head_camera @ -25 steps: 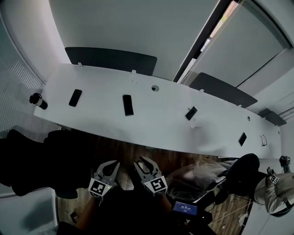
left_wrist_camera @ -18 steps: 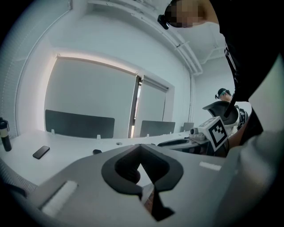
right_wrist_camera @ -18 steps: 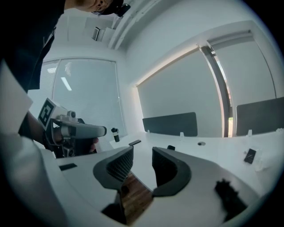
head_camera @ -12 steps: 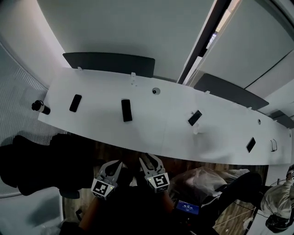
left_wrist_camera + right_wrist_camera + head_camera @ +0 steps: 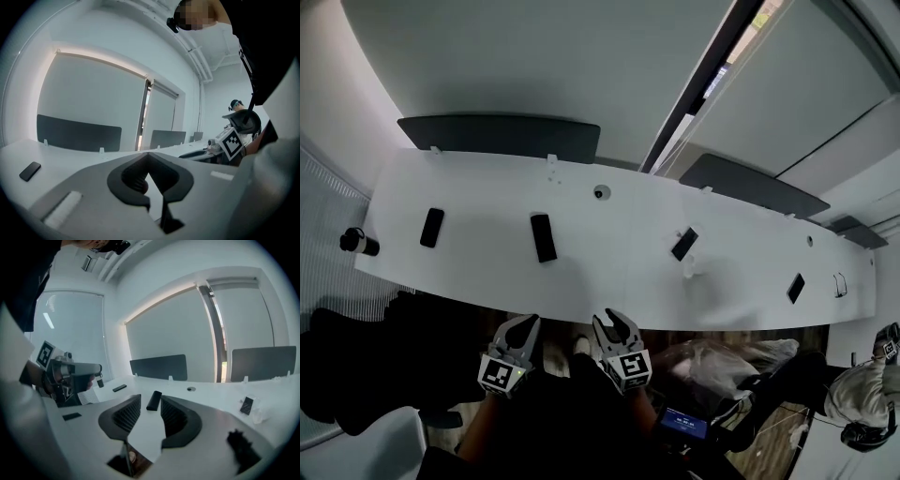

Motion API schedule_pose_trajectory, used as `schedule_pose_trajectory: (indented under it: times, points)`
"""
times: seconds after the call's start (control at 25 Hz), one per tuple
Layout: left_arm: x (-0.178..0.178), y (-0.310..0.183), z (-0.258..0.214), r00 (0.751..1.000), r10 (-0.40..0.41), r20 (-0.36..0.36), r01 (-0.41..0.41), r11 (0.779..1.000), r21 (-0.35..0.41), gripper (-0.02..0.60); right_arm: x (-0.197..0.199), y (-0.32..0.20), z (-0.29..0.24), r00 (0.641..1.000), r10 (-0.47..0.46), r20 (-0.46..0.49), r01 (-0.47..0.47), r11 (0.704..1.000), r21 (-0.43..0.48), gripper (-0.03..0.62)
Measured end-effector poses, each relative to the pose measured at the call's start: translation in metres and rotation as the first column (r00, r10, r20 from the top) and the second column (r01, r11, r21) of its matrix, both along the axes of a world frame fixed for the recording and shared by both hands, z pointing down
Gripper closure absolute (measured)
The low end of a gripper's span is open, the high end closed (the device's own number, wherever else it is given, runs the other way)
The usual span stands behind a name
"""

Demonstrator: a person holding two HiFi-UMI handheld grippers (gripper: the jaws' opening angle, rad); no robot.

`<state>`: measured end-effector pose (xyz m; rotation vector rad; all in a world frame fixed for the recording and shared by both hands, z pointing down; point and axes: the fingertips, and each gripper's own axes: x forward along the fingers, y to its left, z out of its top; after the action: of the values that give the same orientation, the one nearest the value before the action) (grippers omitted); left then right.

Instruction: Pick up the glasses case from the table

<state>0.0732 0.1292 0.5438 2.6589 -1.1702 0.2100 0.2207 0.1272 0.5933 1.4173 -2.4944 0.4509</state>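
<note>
White table [image 5: 609, 272], long and curved, mostly bare (good contrast for dark items). The glasses case [image 5: 543, 236], by my read, is the thick black oblong lying flat left of centre, mid-depth on the top, nothing touching it. The right gripper view lines up on it: it sits dead ahead past the jaw tips, well apart from them.

Left gripper [image 5: 520, 326]: jaws together, tips meeting, nothing inside. Right gripper [image 5: 611, 323]: jaws drawn in to all but touching, empty too. Both hang side by side short of the near edge, not over the top, pointing at the table and slightly down. Looks like an approach carry, not a reach. The right one is better aimed, so I'd guess it takes the pick. It needs its jaws spread first, since the case looks wider than that sliver.

Also on top:
- flat dark slab [image 5: 432, 227], left of the case
- dark cylinder [image 5: 354, 242], at the left end
- tilted dark item [image 5: 683, 243], right of centre
- round grommet [image 5: 600, 192], near the far edge

Dark divider panels [image 5: 502, 139] stand along the far edge, with pale drawn blinds [image 5: 93, 93] behind them.
</note>
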Motion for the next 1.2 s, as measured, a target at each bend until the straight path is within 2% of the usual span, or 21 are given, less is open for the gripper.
schedule_pose_trajectory:
  times: [0.12, 0.28, 0.4, 0.6, 0.8, 1.04, 1.2]
  points:
    - [-0.029, -0.032, 0.001, 1.0, -0.004, -0.015, 0.004, 1.0, -0.007, 0.575, -0.022, -0.019, 0.001, 0.999, 0.004, -0.038, -0.004, 1.0, -0.009, 0.47]
    - [-0.09, -0.062, 0.02, 1.0, 0.02, 0.009, -0.02, 1.0, -0.018, 0.575, -0.082, -0.049, 0.001, 0.998, -0.009, -0.07, 0.006, 0.999, -0.054, 0.47]
    - [-0.128, -0.082, 0.031, 0.998, 0.065, 0.013, -0.064, 0.997, -0.031, 0.575, -0.124, -0.072, -0.003, 0.998, 0.001, -0.056, -0.005, 0.998, -0.059, 0.47]
    - [-0.176, -0.122, 0.037, 0.989, 0.145, 0.041, -0.143, 0.988, -0.053, 0.575, -0.174, -0.107, -0.001, 0.994, 0.008, -0.106, -0.014, 0.998, -0.054, 0.47]
    - [-0.177, -0.149, 0.039, 0.985, 0.166, 0.044, -0.162, 0.984, -0.068, 0.575, -0.177, -0.124, 0.013, 0.987, 0.002, -0.159, -0.014, 0.997, -0.078, 0.47]
    - [-0.153, -0.162, 0.044, 0.994, 0.106, -0.022, -0.108, 0.987, -0.119, 0.575, -0.162, -0.142, 0.032, 0.975, -0.006, -0.222, -0.021, 0.993, -0.12, 0.47]
    - [-0.138, -0.168, 0.04, 0.994, 0.1, -0.038, -0.104, 0.984, -0.143, 0.575, -0.154, -0.161, 0.05, 0.973, -0.023, -0.231, -0.016, 0.986, -0.166, 0.457]
